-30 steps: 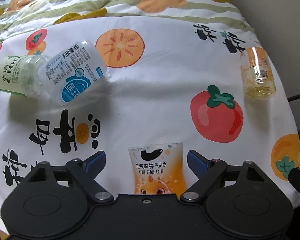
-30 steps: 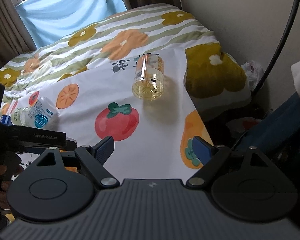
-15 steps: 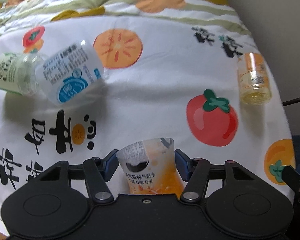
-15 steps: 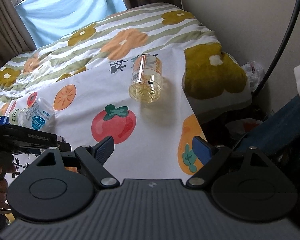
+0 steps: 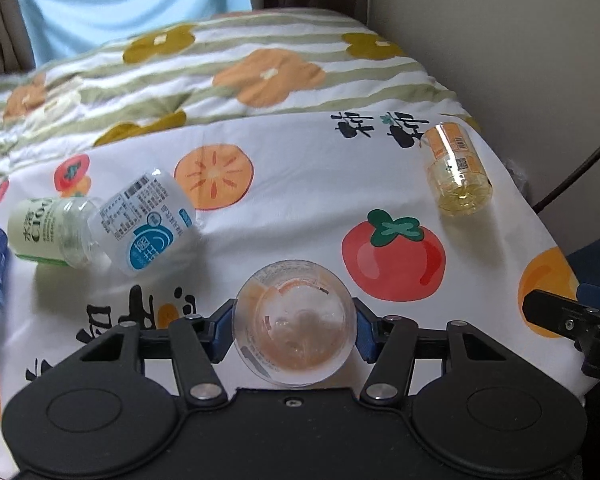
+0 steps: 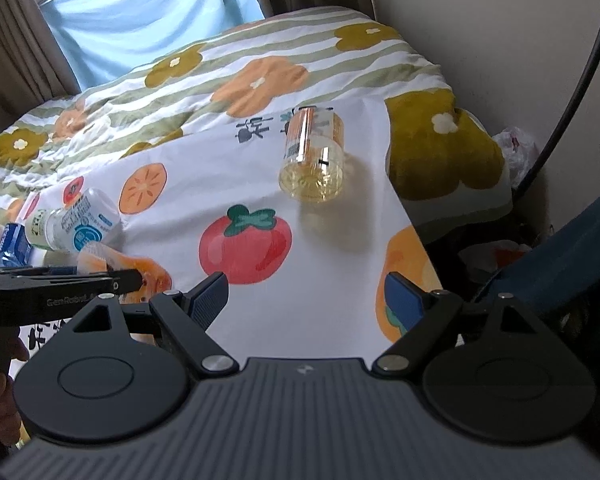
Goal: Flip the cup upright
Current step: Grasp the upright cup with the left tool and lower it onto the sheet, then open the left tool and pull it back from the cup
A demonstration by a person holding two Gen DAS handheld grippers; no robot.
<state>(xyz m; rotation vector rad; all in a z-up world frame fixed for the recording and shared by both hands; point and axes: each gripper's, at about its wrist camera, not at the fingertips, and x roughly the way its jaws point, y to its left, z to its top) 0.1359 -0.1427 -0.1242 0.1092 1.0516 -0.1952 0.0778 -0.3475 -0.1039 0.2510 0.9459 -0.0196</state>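
— Where's the cup [image 5: 295, 322] right now?

— Clamped between the blue fingers [image 5: 222, 330] of the left gripper [image 5: 294, 330], near the front edge of the bed. Its round end faces the left wrist camera, so it looks tipped on its side partway through a turn. I can't tell for sure whether that end is the mouth or the base.

— So which step is this?

— I'd judge it the middle of the flip: grasped, apparently raised off the fruit-print cloth [image 5: 320, 188], not yet set down upright.

— And the right gripper [image 6: 306, 294]?

— Fingers spread wide, holding nothing, hanging over the cloth's right edge, well apart from the cup.

— What does the next move call for?

— Probably finishing the wrist roll until the mouth points up, then lowering onto a bare patch of cloth before letting go. The bedding is soft, so the base should sit flat first or the cup may topple.

— Anything nearby to avoid?

— A white-and-blue bottle [image 5: 150, 222] lies on its side to the left, against a green-labelled bottle [image 5: 44, 232]. An orange bottle [image 5: 458, 174] lies far right, well clear.
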